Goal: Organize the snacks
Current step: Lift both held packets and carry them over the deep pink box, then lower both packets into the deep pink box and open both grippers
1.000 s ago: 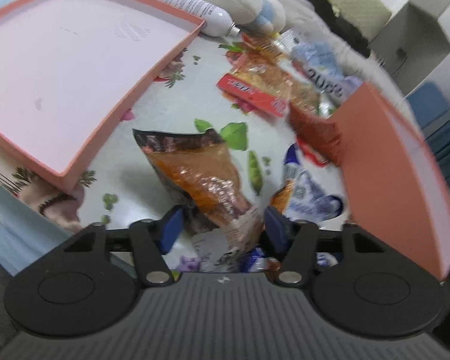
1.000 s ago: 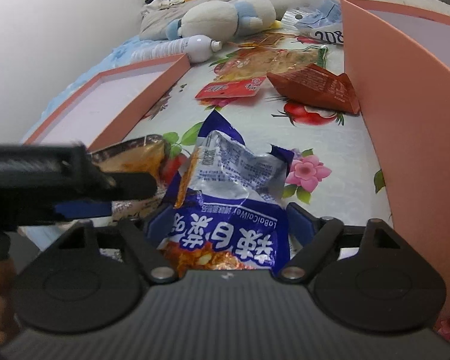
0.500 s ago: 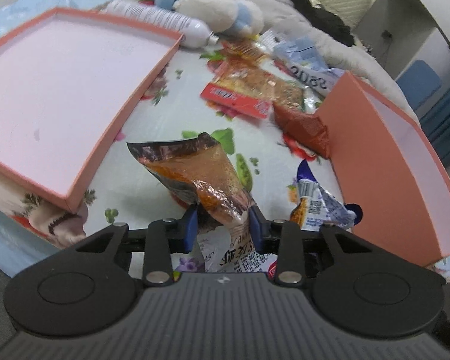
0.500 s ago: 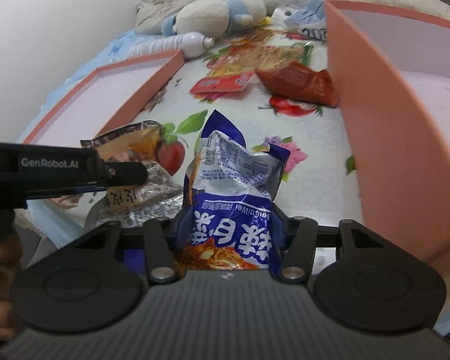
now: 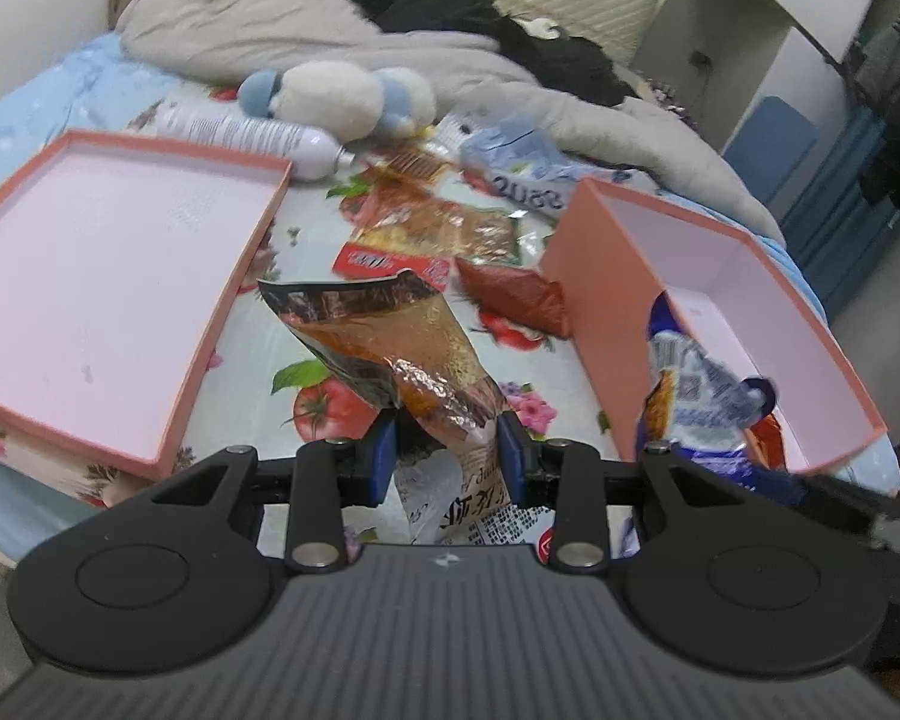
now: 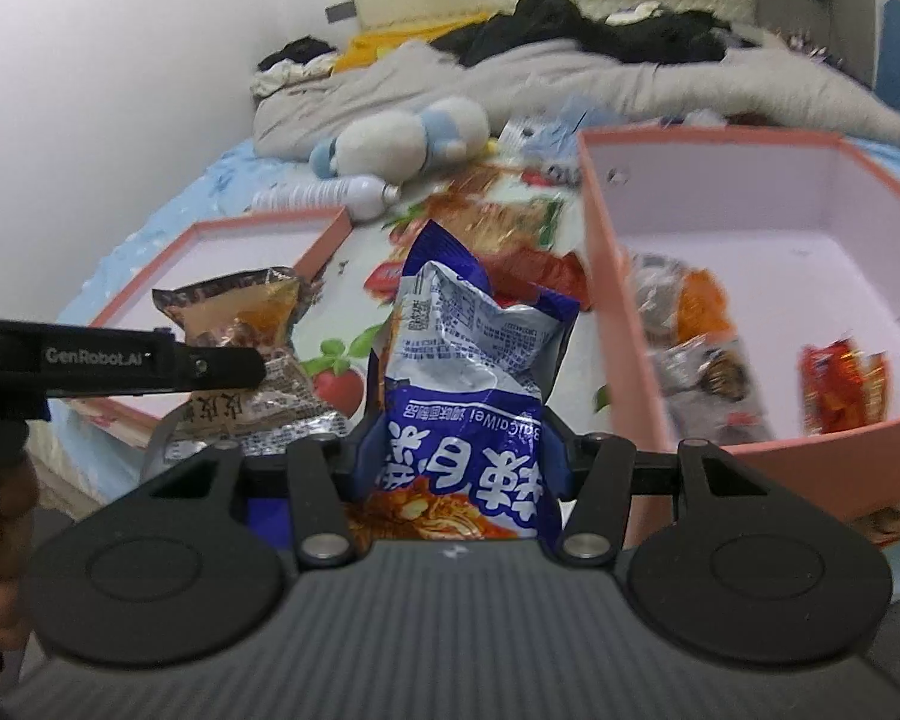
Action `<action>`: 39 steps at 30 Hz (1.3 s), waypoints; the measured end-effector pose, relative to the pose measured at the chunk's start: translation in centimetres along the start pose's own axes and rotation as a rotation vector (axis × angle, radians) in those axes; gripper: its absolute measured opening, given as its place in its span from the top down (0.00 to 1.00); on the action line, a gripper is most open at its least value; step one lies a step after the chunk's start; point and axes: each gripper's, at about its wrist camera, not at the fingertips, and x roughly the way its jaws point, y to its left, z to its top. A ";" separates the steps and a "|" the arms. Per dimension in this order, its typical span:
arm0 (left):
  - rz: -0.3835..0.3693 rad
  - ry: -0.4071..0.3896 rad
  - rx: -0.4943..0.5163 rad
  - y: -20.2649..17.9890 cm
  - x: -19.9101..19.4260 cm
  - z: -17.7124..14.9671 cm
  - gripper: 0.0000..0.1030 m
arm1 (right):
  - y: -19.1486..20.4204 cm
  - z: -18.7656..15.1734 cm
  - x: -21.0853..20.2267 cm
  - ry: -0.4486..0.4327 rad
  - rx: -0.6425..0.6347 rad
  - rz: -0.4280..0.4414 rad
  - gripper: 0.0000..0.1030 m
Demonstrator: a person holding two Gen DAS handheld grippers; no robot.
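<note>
Copper-brown foil is sticking up between the jaws of the left gripper (image 5: 447, 453), which are pressing together on the lower end of a crinkled brown snack packet (image 5: 402, 348). That packet is hanging above the flowered sheet (image 5: 306, 276), its torn top fanning out ahead of the fingertips. Off to the left of these jaws a shallow pink lid (image 5: 108, 276) is lying open side up, and to their right a deeper pink box (image 5: 744, 300) is standing on the bed.

Meanwhile the right gripper (image 6: 459, 450) is clamping its jaws on a blue snack bag (image 6: 468, 372) printed with white characters, the bag rising upright straight ahead of the fingers. In the left wrist view this blue bag is showing just over the near wall of the pink box. Right of the right jaws, inside the box, a silver-and-orange packet (image 6: 690, 324) and a red packet (image 6: 843, 387) are lying on the floor of it.

Ahead of both pairs of jaws, more snacks are lying loose on the sheet: a red-brown pouch (image 5: 513, 297), a flat red packet (image 5: 378, 261) and a clear orange bag (image 5: 444, 228). Farther beyond them a white bottle (image 5: 252, 138) is lying on its side, just beside a white and blue plush toy (image 5: 342, 96).
</note>
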 end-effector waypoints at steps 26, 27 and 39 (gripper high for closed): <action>-0.243 -0.031 0.177 -12.6 -1.3 2.0 0.63 | -9.6 1.2 -8.4 -0.127 0.150 -0.224 0.46; -0.250 -0.030 0.184 -13.2 -0.9 2.2 0.63 | -10.1 1.4 -8.3 -0.135 0.156 -0.232 0.46; -0.277 -0.076 0.270 -19.4 4.4 8.3 0.65 | -16.6 5.4 -3.6 -0.109 0.184 -0.297 0.45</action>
